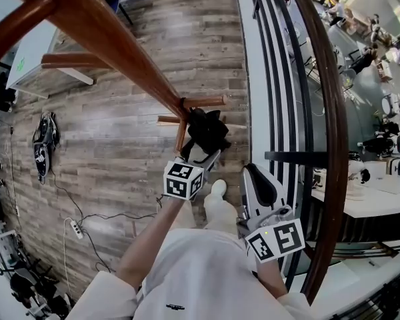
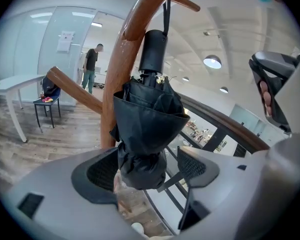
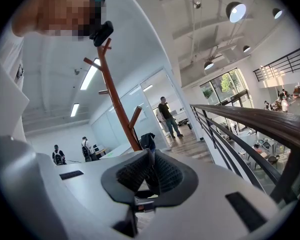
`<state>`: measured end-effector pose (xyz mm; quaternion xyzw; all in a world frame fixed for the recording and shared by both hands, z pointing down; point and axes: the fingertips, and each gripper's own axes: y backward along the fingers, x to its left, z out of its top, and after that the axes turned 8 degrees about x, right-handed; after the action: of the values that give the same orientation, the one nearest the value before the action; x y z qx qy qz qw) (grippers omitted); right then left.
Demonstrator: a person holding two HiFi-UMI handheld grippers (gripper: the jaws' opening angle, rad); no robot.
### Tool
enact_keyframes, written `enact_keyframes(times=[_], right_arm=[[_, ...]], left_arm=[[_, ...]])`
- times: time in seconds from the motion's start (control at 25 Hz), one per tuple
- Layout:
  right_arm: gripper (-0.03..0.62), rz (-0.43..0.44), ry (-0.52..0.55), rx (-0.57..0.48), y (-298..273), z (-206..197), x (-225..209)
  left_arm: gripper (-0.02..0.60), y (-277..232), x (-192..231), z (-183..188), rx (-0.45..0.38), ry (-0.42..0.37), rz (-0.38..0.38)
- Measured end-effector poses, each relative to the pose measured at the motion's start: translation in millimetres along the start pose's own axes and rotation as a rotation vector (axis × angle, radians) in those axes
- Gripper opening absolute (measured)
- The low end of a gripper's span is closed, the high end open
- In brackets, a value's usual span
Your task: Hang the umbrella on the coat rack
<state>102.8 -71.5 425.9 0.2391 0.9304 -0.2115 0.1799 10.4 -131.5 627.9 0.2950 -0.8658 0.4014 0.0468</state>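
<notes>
The coat rack rises from the wood floor beside the railing. The folded black umbrella hangs from one of its pegs by a thin strap, close against the trunk. The hanging itself looks done, so I judge the step in hand to be the let-go. The left gripper has its jaws spread wide on either side of the umbrella's bundled lower end. There is a clear gap at the right pad, and whether the fabric brushes the left pad I cannot tell. To finish well, it should draw straight back along its own line with the jaws wide, so neither pad drags the cloth, since a tug or swing could slip the strap off its peg. The right gripper has its jaws pressed together on nothing and is held back by the person's body, well clear.
</notes>
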Motion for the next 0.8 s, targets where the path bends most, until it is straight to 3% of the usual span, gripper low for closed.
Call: enact_keyframes(times=[0.64,0.76,0.8], right_arm=[[0.058,-0.008,0.053,-0.014,15,7,4],[0.058,-0.008,0.08,-0.016,17,9,6],[0.058,-0.007,0.092,-0.014,17,10,6]], left_arm=[[0.344,65,-55,11,-0.008,-0.025,-0.122],[0.313,78,-67,12,0.001,-0.006,-0.165],[0.25,84,-70,15,-0.012,-0.009,-0.162]])
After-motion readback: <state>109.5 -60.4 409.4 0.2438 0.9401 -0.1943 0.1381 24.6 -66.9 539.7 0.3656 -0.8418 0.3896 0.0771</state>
